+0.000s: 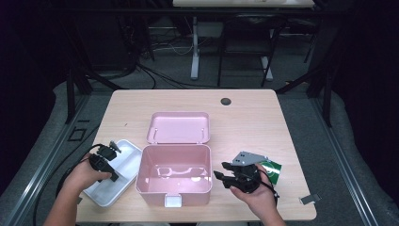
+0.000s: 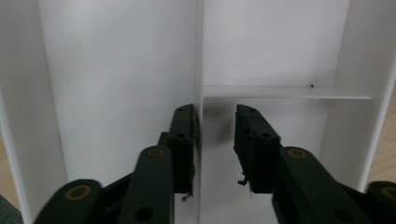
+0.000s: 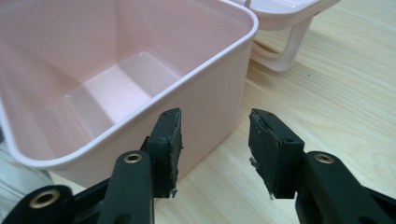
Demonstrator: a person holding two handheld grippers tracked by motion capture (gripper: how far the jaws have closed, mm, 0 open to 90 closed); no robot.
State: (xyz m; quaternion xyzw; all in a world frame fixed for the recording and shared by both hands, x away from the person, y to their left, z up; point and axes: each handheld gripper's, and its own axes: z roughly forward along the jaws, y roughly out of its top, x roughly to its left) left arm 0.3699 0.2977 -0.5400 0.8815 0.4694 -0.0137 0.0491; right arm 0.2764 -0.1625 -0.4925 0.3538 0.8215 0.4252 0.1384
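L gripper (image 2: 215,140) sat inside white tray (image 1: 123,162), jaws apart, straddling tray's thin divider (image 2: 200,93) w/o pressing it. R gripper (image 3: 215,149) was part open, empty, just beside outer wall of open pink box (image 3: 140,79), above table (image 3: 336,84).

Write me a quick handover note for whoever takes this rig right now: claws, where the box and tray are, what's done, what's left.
Left claw: open, over the white tray, its jaws astride the tray's centre divider without gripping it.
Right claw: open, holding nothing, just off the outer right wall of the pink box.
Pink box: mid-table, lid swung back, inside looks empty.
White tray: on the table, against the box's left side.
Green packet: on the table behind the right hand.
Done: box opened, tray out beside it.
Left: probably loading the box, then refitting the tray and shutting the lid, though that's my guess.
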